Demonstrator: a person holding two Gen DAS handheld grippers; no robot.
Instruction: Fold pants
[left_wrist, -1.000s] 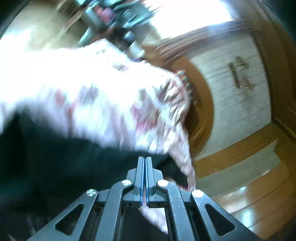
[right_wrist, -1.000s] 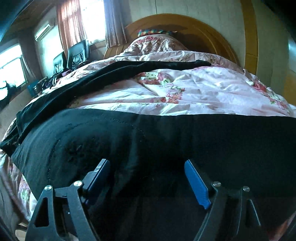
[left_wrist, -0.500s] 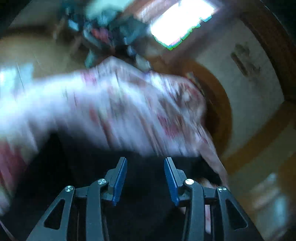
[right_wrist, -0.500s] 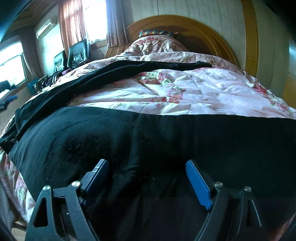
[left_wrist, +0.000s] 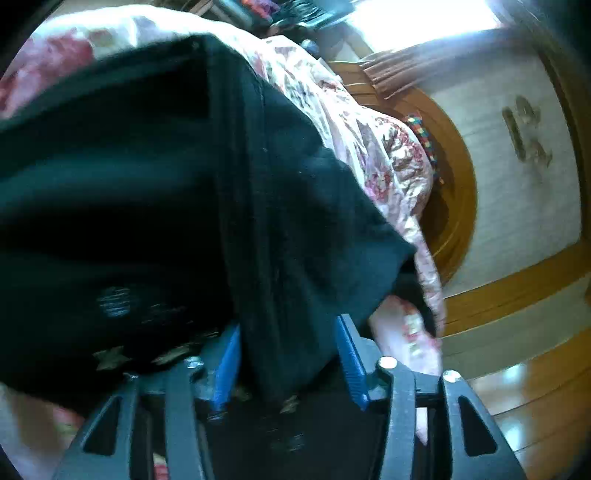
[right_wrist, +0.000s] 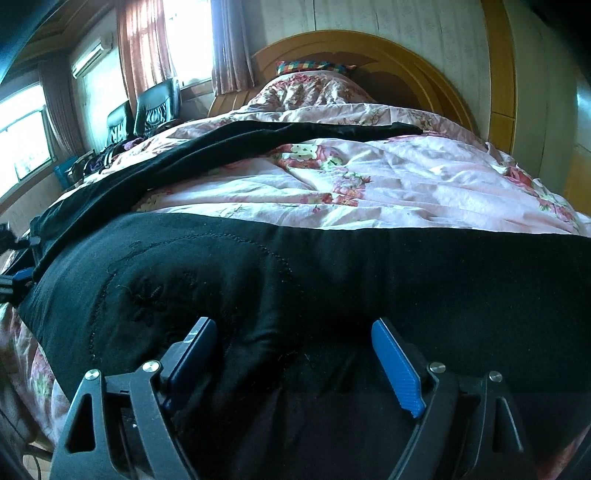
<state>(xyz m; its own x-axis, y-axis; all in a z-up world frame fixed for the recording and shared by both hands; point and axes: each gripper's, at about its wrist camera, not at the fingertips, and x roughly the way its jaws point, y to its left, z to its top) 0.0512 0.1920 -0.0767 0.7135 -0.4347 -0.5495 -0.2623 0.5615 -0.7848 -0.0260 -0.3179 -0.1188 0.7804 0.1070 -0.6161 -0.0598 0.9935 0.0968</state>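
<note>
Black pants (right_wrist: 332, 280) lie spread on a pink floral bedspread (right_wrist: 406, 184), with one leg (right_wrist: 221, 147) stretching away toward the headboard. My right gripper (right_wrist: 295, 354) stands wide open, and its blue pads (right_wrist: 395, 369) rest on the near edge of the cloth, which bulges between them. In the left wrist view the pants (left_wrist: 147, 203) fill the left and middle. My left gripper (left_wrist: 290, 363) is closing, with a raised fold of the black cloth between its blue pads (left_wrist: 349, 362). The pads still stand apart.
A curved wooden headboard (right_wrist: 369, 48) and a floral pillow (right_wrist: 314, 88) are at the far end of the bed. Dark chairs (right_wrist: 155, 103) stand by the windows on the left. Shiny wooden floor (left_wrist: 535, 387) lies beside the bed.
My left gripper went from shut to open and dropped down onto the pants, so black cloth now fills its view. The right gripper has kept still and open.
</note>
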